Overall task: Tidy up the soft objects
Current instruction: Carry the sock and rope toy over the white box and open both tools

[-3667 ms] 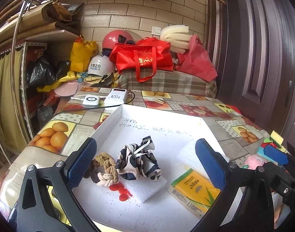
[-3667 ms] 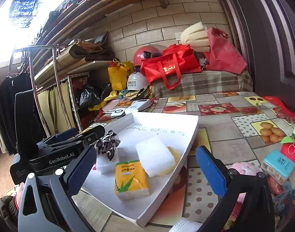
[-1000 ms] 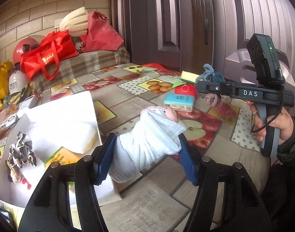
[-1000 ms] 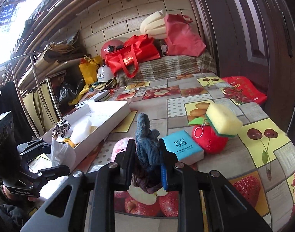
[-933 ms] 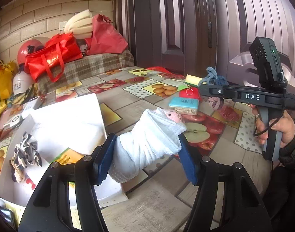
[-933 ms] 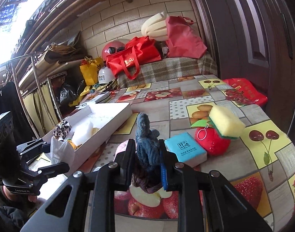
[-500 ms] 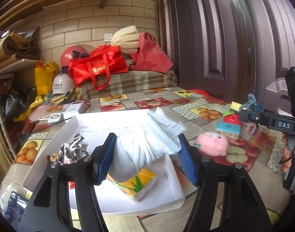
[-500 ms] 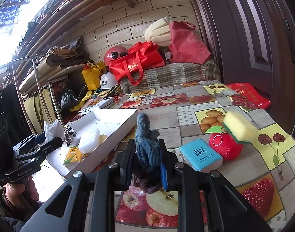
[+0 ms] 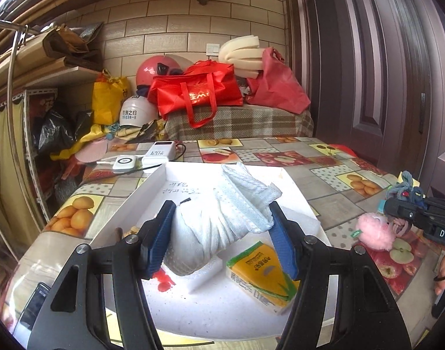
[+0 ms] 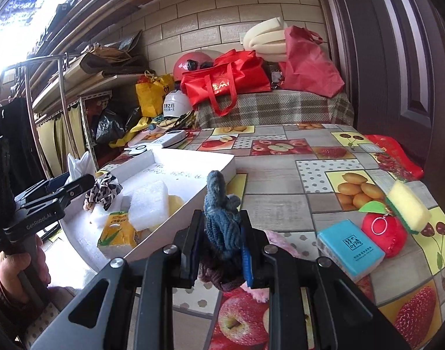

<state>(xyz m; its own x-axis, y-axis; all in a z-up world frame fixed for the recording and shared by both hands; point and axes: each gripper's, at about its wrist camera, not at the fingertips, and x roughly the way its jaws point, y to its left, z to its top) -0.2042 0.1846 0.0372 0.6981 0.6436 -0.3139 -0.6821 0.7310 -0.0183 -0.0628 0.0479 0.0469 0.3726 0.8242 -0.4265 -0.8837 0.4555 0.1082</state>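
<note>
My left gripper [image 9: 222, 234] is shut on a white cloth bundle [image 9: 222, 218] and holds it over the white tray [image 9: 146, 189]. In the tray lie a yellow tissue pack [image 9: 260, 271], a white foam block [image 10: 148, 204] and a black-and-white scrunchie [image 10: 104, 191]. My right gripper [image 10: 221, 240] is shut on a blue knitted piece [image 10: 221, 218], above the table to the right of the tray [image 10: 193, 204]. A pink plush [image 9: 374, 232] lies just below the right gripper.
On the fruit-print table to the right lie a blue tissue pack [image 10: 350, 246], a red plush apple [image 10: 384, 233] and a yellow sponge [image 10: 409, 205]. White chargers [image 9: 143, 157] sit behind the tray. Red bags [image 9: 197, 93] and helmets stand at the back.
My left gripper has swung left with the white cloth, from beside the tray to over it. My right gripper holds the blue knit and has drifted slightly toward the tray.
</note>
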